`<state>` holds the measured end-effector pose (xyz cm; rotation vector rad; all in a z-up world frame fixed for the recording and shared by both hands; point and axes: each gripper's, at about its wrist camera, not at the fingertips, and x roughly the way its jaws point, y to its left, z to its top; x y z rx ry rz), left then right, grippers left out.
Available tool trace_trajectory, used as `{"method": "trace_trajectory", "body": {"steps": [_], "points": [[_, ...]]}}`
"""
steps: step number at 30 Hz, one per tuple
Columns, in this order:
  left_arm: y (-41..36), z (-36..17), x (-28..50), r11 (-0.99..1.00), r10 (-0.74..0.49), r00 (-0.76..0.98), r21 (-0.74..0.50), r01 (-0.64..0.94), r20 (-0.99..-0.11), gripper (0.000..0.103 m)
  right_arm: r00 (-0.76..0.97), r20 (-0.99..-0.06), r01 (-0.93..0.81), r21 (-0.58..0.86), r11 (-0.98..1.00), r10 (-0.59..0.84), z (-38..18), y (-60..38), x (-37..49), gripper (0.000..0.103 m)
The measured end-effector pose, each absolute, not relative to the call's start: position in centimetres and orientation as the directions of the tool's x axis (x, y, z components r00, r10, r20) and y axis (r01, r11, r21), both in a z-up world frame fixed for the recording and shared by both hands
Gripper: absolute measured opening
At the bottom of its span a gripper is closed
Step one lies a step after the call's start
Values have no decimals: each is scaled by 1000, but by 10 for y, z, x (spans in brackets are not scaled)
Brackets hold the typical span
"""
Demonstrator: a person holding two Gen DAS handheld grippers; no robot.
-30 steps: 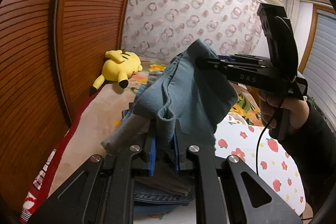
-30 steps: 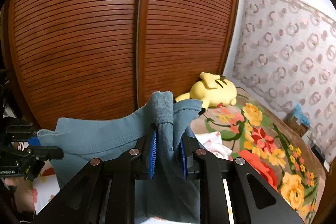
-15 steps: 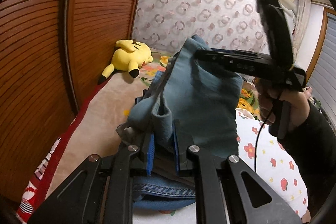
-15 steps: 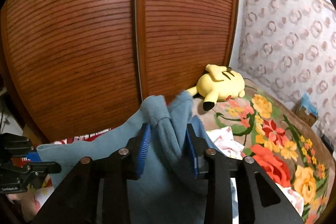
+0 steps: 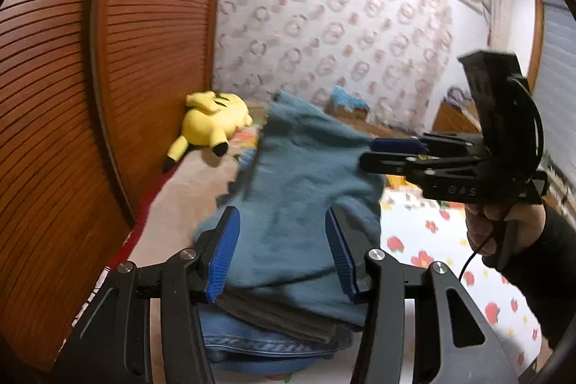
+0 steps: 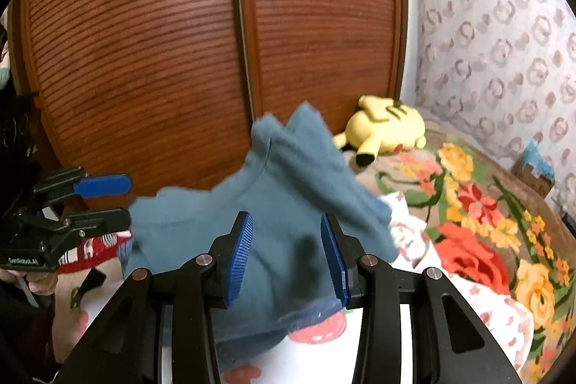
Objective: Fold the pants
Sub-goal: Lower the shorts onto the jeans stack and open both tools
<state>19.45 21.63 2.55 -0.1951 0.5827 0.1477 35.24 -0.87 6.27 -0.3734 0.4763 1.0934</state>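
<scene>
The folded teal pants (image 5: 302, 200) lie on top of a stack of folded clothes, over a grey garment (image 5: 288, 315) and blue jeans (image 5: 252, 348). They also show in the right wrist view (image 6: 280, 204), one corner still up in the air and blurred. My left gripper (image 5: 282, 254) is open, its blue pads on either side of the pants' near edge, holding nothing. My right gripper (image 6: 286, 254) is open too, just behind the pants; it appears from the side in the left wrist view (image 5: 392, 153), at the pants' right edge.
A yellow plush toy (image 5: 212, 125) lies by the brown slatted wardrobe doors (image 6: 180, 42). The bed has a floral blanket (image 6: 478, 222) and a white strawberry-print sheet (image 5: 432, 240). A patterned curtain (image 5: 342, 24) hangs behind.
Both grippers have opened and let go of the teal pants. The pants have dropped onto the stack of folded clothes.
</scene>
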Motion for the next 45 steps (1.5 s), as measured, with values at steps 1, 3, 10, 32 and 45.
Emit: {"method": "trace_trajectory", "body": {"steps": [1, 3, 10, 32, 45], "points": [[213, 19, 200, 975, 72, 811, -132, -181, -581, 50, 382, -550, -905, -61, 421, 742, 60, -7, 355, 41], [213, 5, 208, 976, 59, 779, -126, -175, -624, 50, 393, -561, -897, -57, 439, 729, 59, -4, 370, 41], [221, -23, 213, 969, 44, 730, -148, -197, -682, 50, 413, -587, -859, 4, 512, 697, 53, 17, 425, 41], [228, -29, 207, 963, 55, 744, -161, -215, -666, 50, 474, -574, -859, -135, 493, 668, 71, 109, 412, 41], [231, -37, 214, 958, 49, 748, -181, -222, -661, 50, 456, -595, -848, -66, 525, 662, 59, 117, 441, 41]]}}
